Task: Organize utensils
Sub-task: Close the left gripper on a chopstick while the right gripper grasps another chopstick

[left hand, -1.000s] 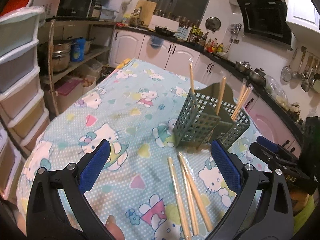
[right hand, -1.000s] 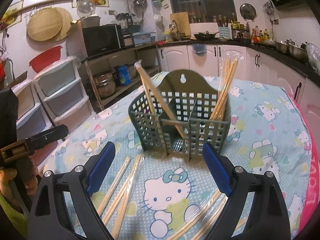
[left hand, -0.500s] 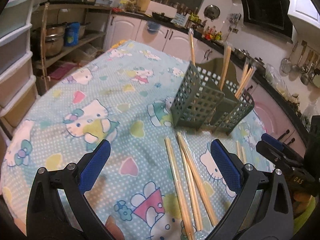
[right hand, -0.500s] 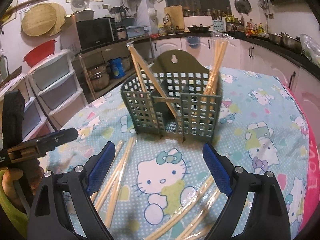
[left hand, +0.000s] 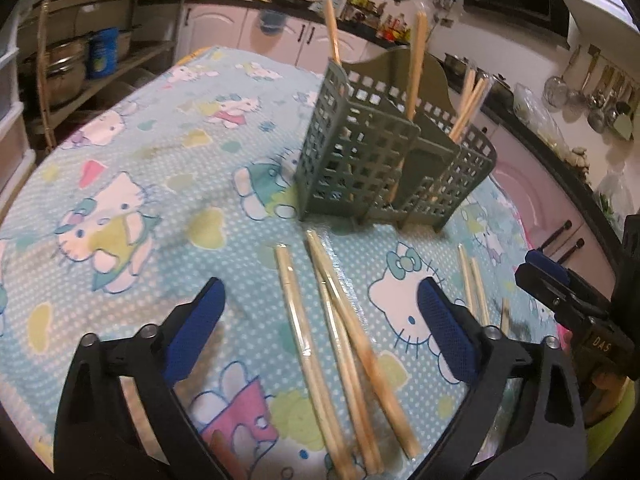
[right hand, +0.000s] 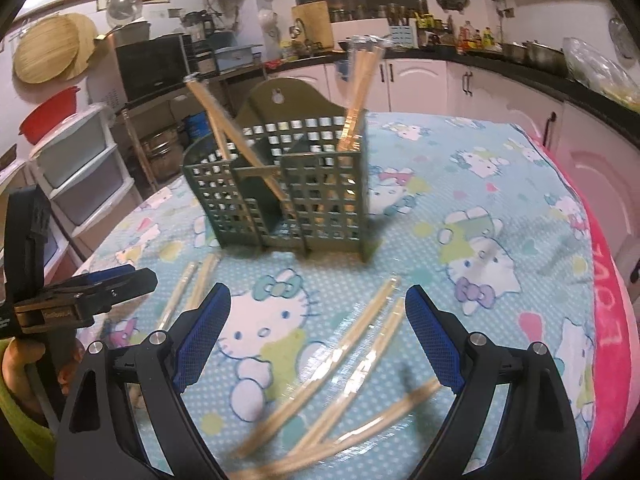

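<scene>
Hovering with left fingers (left hand: 320,332) narrowing, right fingers (right hand: 316,334) spread, I next pinch pale wooden chopsticks (left hand: 340,336) for the grey-green lattice plastic holder (left hand: 384,160).

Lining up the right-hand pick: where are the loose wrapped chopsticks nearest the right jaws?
In the right wrist view, the wrapped chopsticks lie flat on the tablecloth between the open right gripper's jaws, in front of the green utensil basket.

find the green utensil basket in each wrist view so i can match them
Left wrist view: the green utensil basket stands upper centre-right, beyond the loose chopsticks on the tablecloth.
Right wrist view: the basket stands centre-left, its arched back panel behind.
Shared landmark: the bow-wearing cat print on the tablecloth, just in front of the basket.
</scene>
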